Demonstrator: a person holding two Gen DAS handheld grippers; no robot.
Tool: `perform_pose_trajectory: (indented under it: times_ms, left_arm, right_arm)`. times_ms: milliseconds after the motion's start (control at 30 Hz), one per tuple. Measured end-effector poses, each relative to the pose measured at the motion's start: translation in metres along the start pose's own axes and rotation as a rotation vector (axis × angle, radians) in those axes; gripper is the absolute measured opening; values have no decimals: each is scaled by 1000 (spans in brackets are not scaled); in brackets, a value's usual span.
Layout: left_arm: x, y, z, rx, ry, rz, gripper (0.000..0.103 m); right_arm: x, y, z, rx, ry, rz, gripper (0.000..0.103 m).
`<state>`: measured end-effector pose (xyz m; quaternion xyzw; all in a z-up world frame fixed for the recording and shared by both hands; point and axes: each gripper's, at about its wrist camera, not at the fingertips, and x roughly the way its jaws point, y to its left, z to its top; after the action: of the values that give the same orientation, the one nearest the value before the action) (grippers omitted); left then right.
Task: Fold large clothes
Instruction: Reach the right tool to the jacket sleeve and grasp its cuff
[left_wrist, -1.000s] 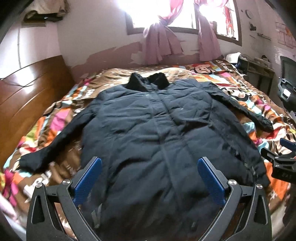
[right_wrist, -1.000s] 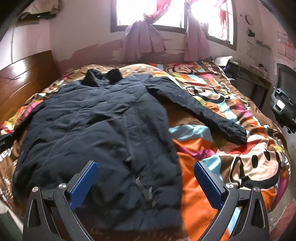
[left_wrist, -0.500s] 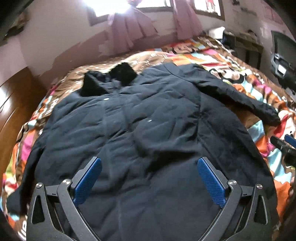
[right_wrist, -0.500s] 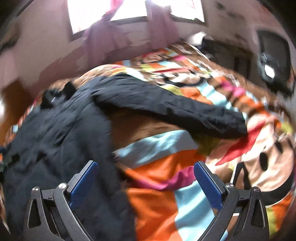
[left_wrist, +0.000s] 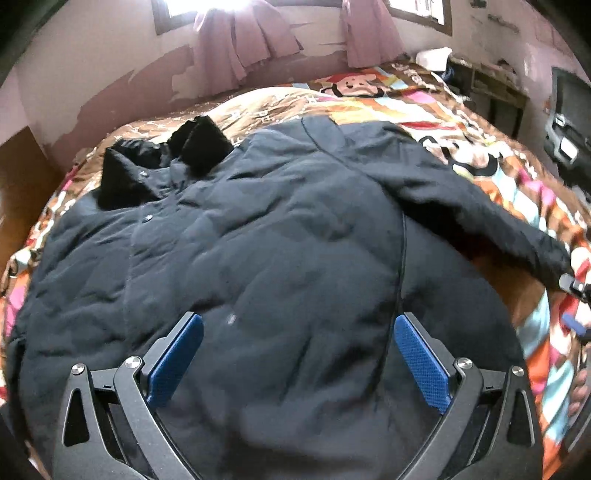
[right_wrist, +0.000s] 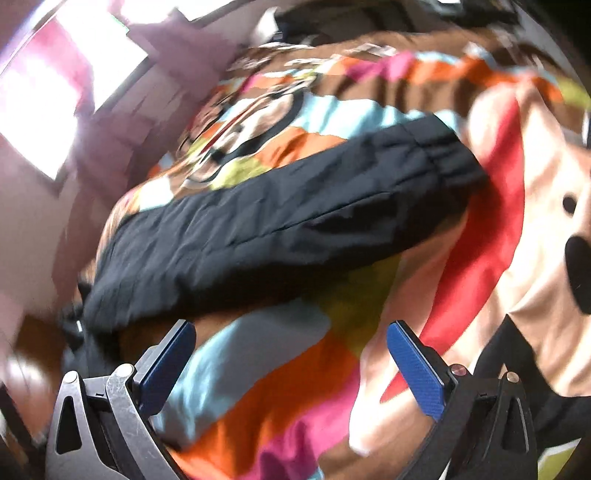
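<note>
A big bed with a bright cartoon quilt (left_wrist: 424, 107) holds a dark puffy coat (left_wrist: 258, 258), spread flat with its front up. One long sleeve (right_wrist: 295, 221) sticks out from the coat onto the quilt. The right claw (right_wrist: 291, 354) is wide apart, near the sleeve. The left claw (left_wrist: 299, 347) is wide apart over the coat's middle, holding nothing. I think the sleeve gets folded first: pinch near the cuff (right_wrist: 447, 155) and lay it flat across the coat.

The jacket (left_wrist: 258, 258) lies spread on the bedcover (left_wrist: 424, 107), its sleeve (right_wrist: 295, 221) stretched rightward, curtains (left_wrist: 243, 40) behind.
</note>
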<state>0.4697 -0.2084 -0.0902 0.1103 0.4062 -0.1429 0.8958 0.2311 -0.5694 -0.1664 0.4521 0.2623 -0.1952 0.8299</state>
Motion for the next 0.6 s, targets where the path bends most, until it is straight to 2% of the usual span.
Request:
perform_pose_trajectory:
  times_ms: [167, 233, 300, 367, 400, 500, 600]
  left_arm:
    - [12, -4, 19, -40, -65, -63, 101]
    - [20, -9, 26, -35, -67, -74, 101]
    - [30, -12, 30, -36, -51, -78, 101]
    - [41, -15, 29, -35, -17, -77, 101]
    - [44, -14, 28, -39, -9, -79, 102]
    - [45, -9, 25, -51, -9, -98, 101]
    - [41, -4, 25, -60, 0, -106, 101]
  right_arm:
    - [5, -18, 16, 165, -91, 74, 103]
    - [6, -24, 23, 209, -119, 85, 96]
    - [9, -28, 29, 234, -131, 61, 62]
    - [11, -36, 33, 269, -143, 69, 49]
    - [11, -40, 34, 287, -150, 73, 35]
    - [8, -45, 39, 289, -166, 69, 12]
    - [-6, -31, 48, 220, -223, 60, 7]
